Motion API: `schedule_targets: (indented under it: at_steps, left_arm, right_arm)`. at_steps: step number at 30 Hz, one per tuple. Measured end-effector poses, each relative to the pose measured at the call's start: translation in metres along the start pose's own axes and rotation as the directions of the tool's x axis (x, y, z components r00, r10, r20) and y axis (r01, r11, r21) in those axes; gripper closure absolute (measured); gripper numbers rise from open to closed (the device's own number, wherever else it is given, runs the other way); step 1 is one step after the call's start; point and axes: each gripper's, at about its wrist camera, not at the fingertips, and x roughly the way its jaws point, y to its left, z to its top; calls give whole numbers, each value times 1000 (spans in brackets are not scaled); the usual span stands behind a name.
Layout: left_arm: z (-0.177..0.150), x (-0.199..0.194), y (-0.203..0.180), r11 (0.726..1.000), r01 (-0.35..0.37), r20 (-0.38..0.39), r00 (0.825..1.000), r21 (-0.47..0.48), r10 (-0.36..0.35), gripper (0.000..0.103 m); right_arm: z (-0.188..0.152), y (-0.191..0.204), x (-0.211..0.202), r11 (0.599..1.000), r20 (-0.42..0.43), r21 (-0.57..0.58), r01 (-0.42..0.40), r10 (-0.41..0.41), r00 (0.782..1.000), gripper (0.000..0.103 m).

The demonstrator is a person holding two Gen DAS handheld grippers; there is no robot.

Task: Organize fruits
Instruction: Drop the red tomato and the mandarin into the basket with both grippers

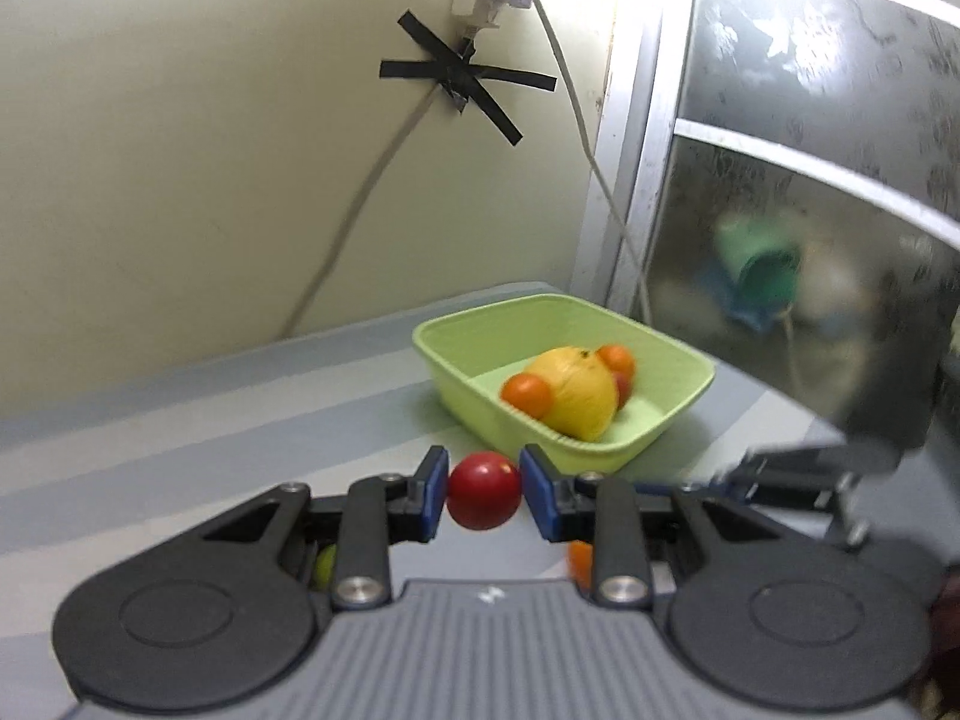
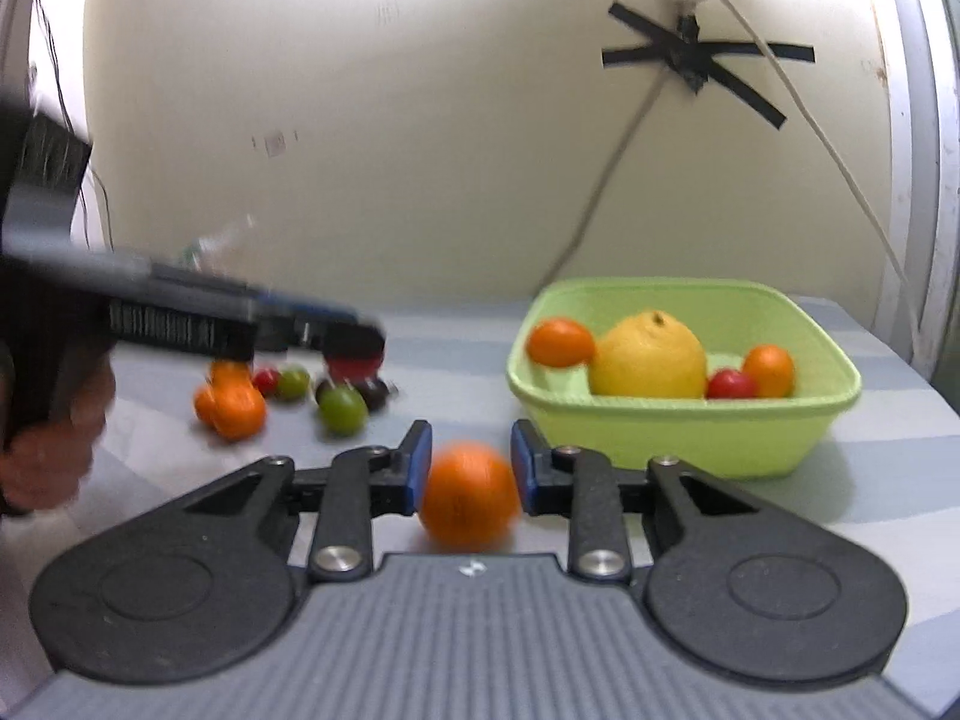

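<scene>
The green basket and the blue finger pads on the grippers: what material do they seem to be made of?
The green basket looks like moulded plastic: even pale colour, rounded rim, soft sheen. The blue finger pads look like matte rubber or soft plastic, though that is uncertain; the left gripper presses them on a red fruit.

Black linkage arms, blue pads (image 1: 433, 492), silver screws, ribbed grey body.

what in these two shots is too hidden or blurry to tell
- Left wrist view: a green fruit and an orange fruit show only as slivers behind the left gripper.
- Right wrist view: the orange in the right gripper is blurred; pad contact unclear.
- Right wrist view: the loose fruits are blurred, part hidden by the other gripper.
</scene>
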Motion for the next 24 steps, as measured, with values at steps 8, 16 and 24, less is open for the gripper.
schedule_targets:
  at_steps: [8, 16, 24]
  left_arm:
    - [15, 18, -2, 999, 20, -13, 1000, -47, -21, 76]
    - [36, 32, -22, 998, 49, 17, 999, -47, -49, 76]
    - [36, 65, -37, 996, 60, 21, 998, -70, -59, 76]
  right_arm:
    - [-9, 20, 12, 996, -97, -56, -75, 69, 993, 61]
    - [8, 0, -27, 999, 106, -36, 0, 4, 994, 62]
    - [28, -75, -33, 970, 186, 123, 211, -231, 955, 62]
